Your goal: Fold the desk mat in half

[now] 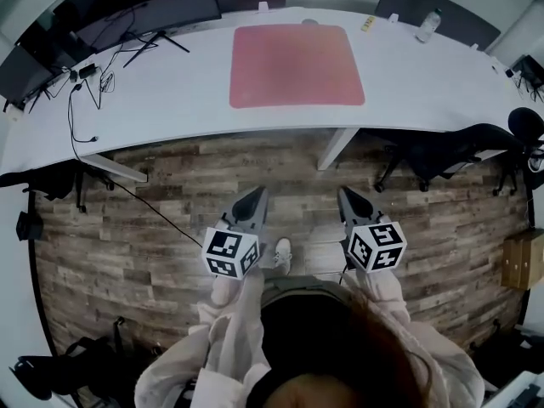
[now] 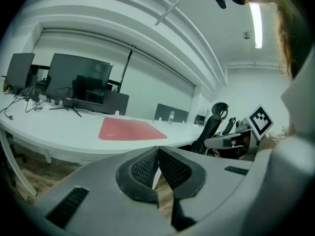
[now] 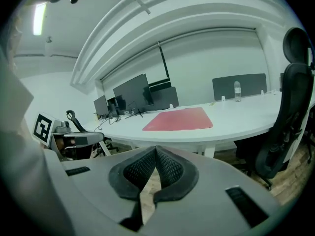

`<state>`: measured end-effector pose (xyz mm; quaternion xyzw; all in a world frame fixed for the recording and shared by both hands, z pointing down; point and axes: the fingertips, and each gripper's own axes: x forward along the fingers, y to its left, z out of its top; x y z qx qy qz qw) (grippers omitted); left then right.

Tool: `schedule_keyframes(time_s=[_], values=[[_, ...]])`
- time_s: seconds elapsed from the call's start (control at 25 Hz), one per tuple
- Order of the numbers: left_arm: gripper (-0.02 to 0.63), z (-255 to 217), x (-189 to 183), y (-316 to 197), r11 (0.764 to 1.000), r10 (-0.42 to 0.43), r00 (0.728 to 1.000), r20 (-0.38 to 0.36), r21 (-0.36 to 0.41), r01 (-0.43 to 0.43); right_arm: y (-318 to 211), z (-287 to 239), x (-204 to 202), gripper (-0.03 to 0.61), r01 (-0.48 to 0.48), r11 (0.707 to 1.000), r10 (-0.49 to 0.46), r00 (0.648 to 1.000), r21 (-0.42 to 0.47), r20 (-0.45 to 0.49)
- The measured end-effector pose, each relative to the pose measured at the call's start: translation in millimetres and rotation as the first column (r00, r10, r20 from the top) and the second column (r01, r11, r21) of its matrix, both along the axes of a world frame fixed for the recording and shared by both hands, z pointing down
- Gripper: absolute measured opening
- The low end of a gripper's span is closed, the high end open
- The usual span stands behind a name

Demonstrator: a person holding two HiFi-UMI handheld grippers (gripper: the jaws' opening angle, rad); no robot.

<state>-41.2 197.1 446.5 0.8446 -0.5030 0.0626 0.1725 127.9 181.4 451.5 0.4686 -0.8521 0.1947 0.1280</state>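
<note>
Overhead, head view: the desk mat (image 1: 296,65) is red and lies flat and unfolded on the white table (image 1: 170,100), toward the far edge. A bottle (image 1: 427,25) stands at the table's far right, well apart from the mat. Monitors (image 1: 161,11) stand at the far left, with cables trailing beside them. The left gripper (image 1: 259,191) and the right gripper (image 1: 343,193) are held side by side over the wood floor (image 1: 212,185). Both are short of the table edge and well apart from the mat. Each points toward the table.

Left gripper view: the jaws of the left gripper (image 2: 158,154) are pressed together at the tips, with nothing between the pads. The desk mat (image 2: 130,130) lies flat on the table beyond them. The right gripper's marker cube (image 2: 259,120) shows at the right, beside a black chair (image 2: 214,122).

Right gripper view: the jaws of the right gripper (image 3: 155,154) are likewise pressed together and hold nothing. The desk mat (image 3: 179,119) lies flat on the table ahead. The bottle (image 3: 237,90) stands behind it at the right.
</note>
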Motion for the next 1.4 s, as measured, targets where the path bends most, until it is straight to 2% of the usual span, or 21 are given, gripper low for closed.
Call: schedule_keyframes(time_s=[0.4,1.0,1.4], values=[[0.027,6,-15,-57,0.999,0.046,0.999,0.023,-0.002,-0.045,-51,12,-9,0.014,-0.046,0.999,0.046,0.999,-0.010,0.013],[0.026,17,-25,-41,0.998,0.051,0.999,0.016,-0.031,-0.050,-34,23,-14,0.014,-0.054,0.998,0.054,0.999,-0.043,0.005],[0.026,16,-21,-81,0.999,0.041,0.999,0.019,-0.027,-0.040,-74,17,-13,0.014,-0.033,0.999,0.034,0.999,-0.032,0.007]])
